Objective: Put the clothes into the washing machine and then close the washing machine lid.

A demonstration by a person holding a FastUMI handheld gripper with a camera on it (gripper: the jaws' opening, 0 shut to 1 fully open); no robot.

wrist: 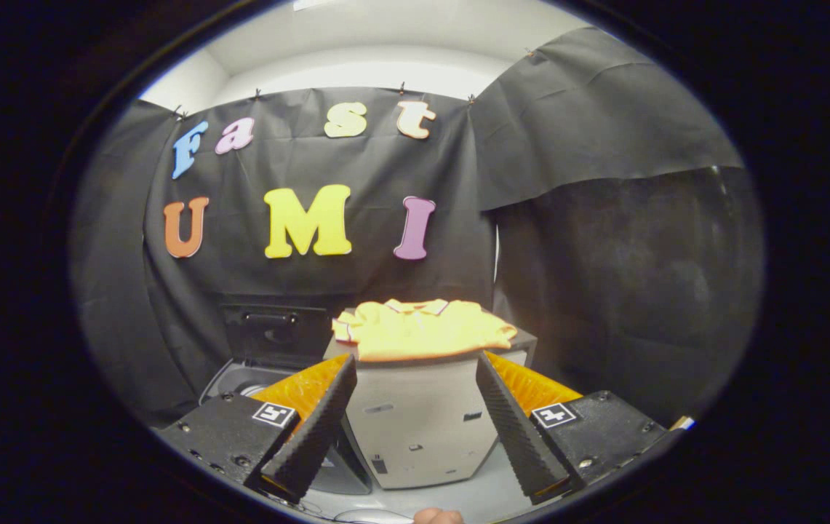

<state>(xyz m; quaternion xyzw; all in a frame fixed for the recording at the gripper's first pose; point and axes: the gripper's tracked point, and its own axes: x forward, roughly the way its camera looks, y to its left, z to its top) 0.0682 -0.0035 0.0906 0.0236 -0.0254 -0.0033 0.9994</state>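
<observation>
task was at its very start, nothing done yet as far as the view showed. the gripper [415, 407] was spread wide and empty, its two ribbed fingers [316, 429] angled apart with nothing between them but a clear gap.

the clothes [422, 329], a folded yellow-orange garment with light trim, lay on top of a grey box-like stand [418, 422], covering most of its top surface and reaching its front edge. they sat just ahead of the fingers and slightly above the tips, not touched by either finger.

the washing machine [240, 378] was just beside the stand on its left, partly hidden behind the left finger. its lid [273, 331] stood raised against the black cloth wall, so the opening looked accessible; the drum inside was too hidden to tell if anything was in it.

a bit of a fingertip [438, 517] showed at the bottom below the gripper.

left to do, by my judgement: close on the garment, lift it off the stand, carry it left into the open machine, let go, then push the lid down.
</observation>
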